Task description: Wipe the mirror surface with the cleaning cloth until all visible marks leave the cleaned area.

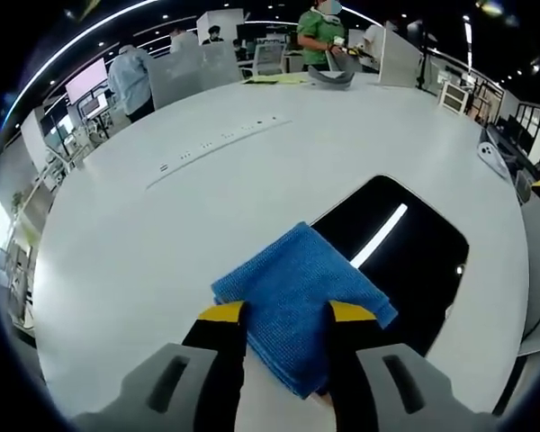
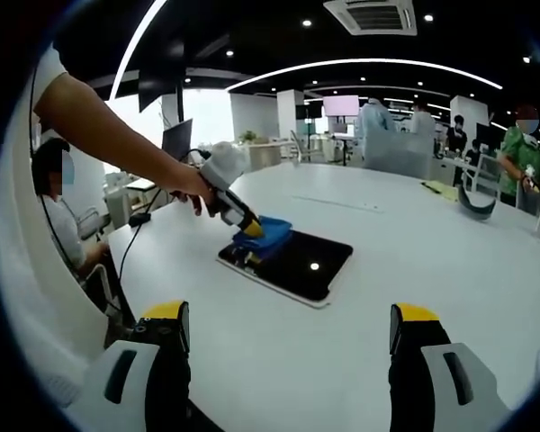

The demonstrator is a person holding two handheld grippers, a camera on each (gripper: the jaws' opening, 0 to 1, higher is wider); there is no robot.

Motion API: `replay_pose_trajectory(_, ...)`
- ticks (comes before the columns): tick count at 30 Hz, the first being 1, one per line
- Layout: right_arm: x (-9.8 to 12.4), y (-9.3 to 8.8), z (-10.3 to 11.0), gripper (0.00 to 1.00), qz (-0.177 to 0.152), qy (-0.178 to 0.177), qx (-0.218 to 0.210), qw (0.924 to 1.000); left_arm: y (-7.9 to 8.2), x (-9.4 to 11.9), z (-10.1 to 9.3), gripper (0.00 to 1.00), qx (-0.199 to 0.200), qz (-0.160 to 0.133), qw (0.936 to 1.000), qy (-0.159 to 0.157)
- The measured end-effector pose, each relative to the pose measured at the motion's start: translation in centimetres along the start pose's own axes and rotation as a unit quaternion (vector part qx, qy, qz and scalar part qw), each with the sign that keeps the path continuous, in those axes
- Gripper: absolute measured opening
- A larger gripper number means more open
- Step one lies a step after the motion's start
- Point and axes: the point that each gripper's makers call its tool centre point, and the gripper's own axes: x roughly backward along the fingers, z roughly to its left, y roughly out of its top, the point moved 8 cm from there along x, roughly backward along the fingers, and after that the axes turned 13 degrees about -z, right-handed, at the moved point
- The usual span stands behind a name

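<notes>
A folded blue cleaning cloth (image 1: pixel 297 301) lies over the near corner of a dark rectangular mirror (image 1: pixel 405 261) flat on the white table. My left gripper (image 1: pixel 288 313) straddles the cloth, its yellow-tipped jaws apart on either side of it and pressing down on it. In the right gripper view the mirror (image 2: pixel 297 263) lies in the middle distance with the cloth (image 2: pixel 263 232) at its far left corner, and the left gripper (image 2: pixel 243 220) reaches onto it in a person's hand. My right gripper (image 2: pixel 288 326) hangs open over bare table, well short of the mirror.
The big round white table (image 1: pixel 162 234) has a strip of sockets (image 1: pixel 220 144) along its middle. A grey curved object (image 1: pixel 331 77) and yellow paper lie at its far side. Several people stand beyond. A seated person (image 2: pixel 58 216) is at the left edge.
</notes>
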Motion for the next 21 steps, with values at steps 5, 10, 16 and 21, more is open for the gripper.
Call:
replay_pose_trajectory(5, 0.2, 0.0, 0.2, 0.92, -0.002, 0.0, 0.0, 1.0, -0.3, 0.4, -0.3, 0.33, 0.002, -0.001, 1.0, 0.0)
replay_pose_trajectory(10, 0.5, -0.2, 0.5, 0.92, -0.003, 0.002, 0.0, 1.0, -0.4, 0.6, -0.7, 0.32, 0.003, 0.001, 1.0, 0.002)
replay_pose_trajectory(16, 0.6, -0.3, 0.7, 0.92, -0.001, 0.006, 0.001, 1.0, -0.8, 0.9, -1.0, 0.32, 0.006, -0.001, 1.0, 0.005)
replay_pose_trajectory(21, 0.4, 0.0, 0.5, 0.92, -0.006, 0.007, 0.002, 1.0, -1.0, 1.3, -1.4, 0.32, 0.011, -0.006, 0.9999, 0.011)
